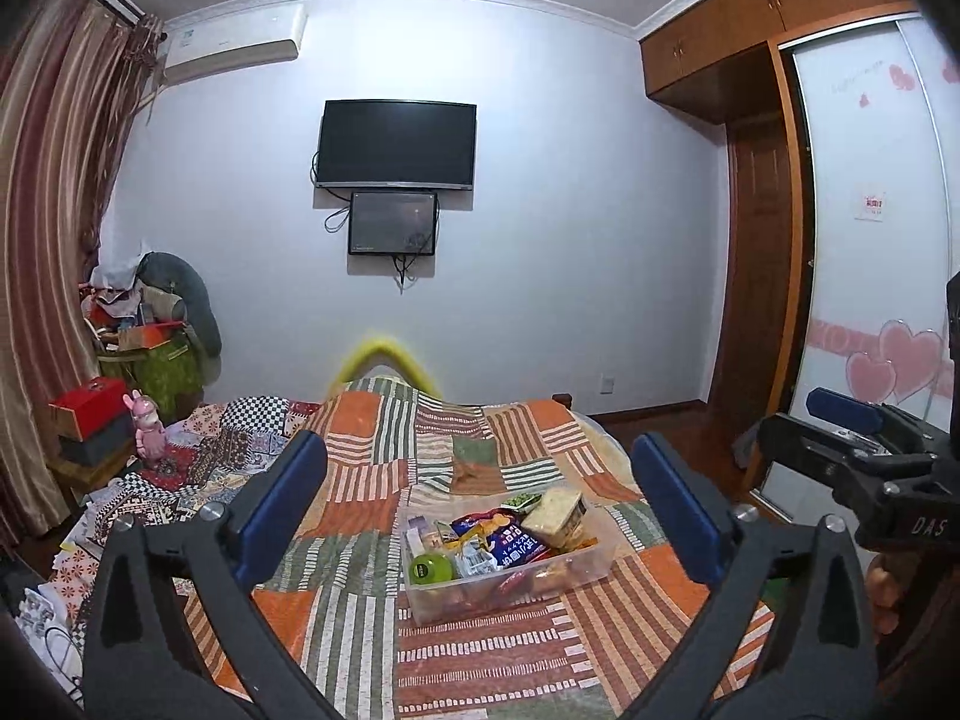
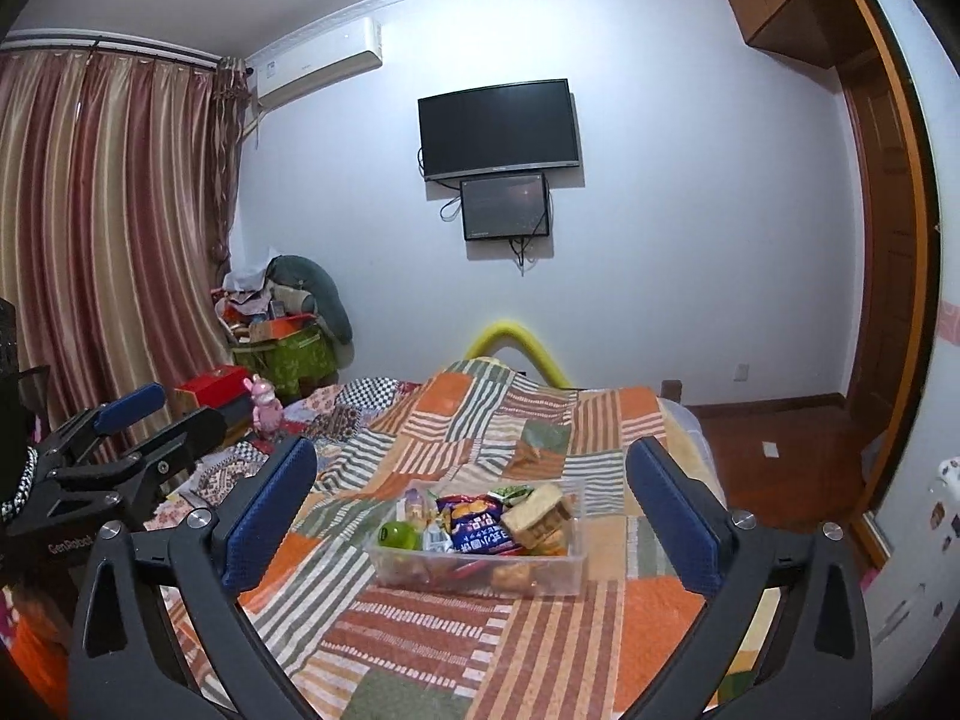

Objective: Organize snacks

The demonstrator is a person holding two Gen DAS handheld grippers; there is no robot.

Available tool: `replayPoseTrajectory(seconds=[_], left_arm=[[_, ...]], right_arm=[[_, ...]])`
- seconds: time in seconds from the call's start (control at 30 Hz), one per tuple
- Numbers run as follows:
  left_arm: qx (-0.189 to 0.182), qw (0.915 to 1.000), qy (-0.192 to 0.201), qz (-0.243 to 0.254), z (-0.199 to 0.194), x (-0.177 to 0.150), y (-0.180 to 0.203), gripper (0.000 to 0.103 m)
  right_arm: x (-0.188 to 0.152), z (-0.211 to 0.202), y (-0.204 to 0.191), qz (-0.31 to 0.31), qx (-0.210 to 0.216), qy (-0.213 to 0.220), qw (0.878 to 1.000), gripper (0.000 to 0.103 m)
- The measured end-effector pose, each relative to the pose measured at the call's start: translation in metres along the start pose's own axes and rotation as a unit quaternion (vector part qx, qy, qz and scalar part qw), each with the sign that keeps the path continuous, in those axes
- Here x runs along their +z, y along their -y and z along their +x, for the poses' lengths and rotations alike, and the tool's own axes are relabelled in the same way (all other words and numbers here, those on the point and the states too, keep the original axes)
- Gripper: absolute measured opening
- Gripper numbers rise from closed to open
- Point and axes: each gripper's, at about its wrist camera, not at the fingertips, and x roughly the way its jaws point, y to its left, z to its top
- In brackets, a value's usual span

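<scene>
A clear plastic bin stands on the patchwork quilt, filled with snacks. Among them are a blue packet, a green round lid and a beige pack. My left gripper is open, held above the quilt short of the bin, with nothing between its blue pads. My right gripper is open too, to the right of the left one and level with it, also holding nothing. Both stand apart from the bin.
The quilt-covered bed fills the foreground, with a yellow curved bar at its far end. A pink rabbit figure, a red box and a clutter pile lie left. Wooden floor and a wardrobe are right.
</scene>
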Motion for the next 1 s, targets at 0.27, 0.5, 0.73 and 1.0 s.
replayPoseTrajectory(seconds=[0.27,0.5,0.73,1.0], left_arm=[[-0.002,1.0000,-0.004,0.000,-0.002,-0.004,0.004,0.103],[-0.005,1.0000,-0.005,0.000,-0.003,-0.005,0.005,0.103],[-0.008,0.9999,-0.006,0.002,-0.002,-0.007,0.007,0.103],[-0.008,0.9999,-0.007,0.002,-0.003,-0.008,0.009,0.103]], right_arm=[[-0.005,-0.008,-0.003,-0.009,-0.012,0.006,1.000,0.103],[-0.006,-0.012,-0.002,-0.012,-0.018,0.009,1.000,0.103],[-0.005,-0.013,-0.002,-0.012,-0.019,0.011,1.000,0.103],[-0.005,-0.013,-0.002,-0.011,-0.020,0.013,1.000,0.103]])
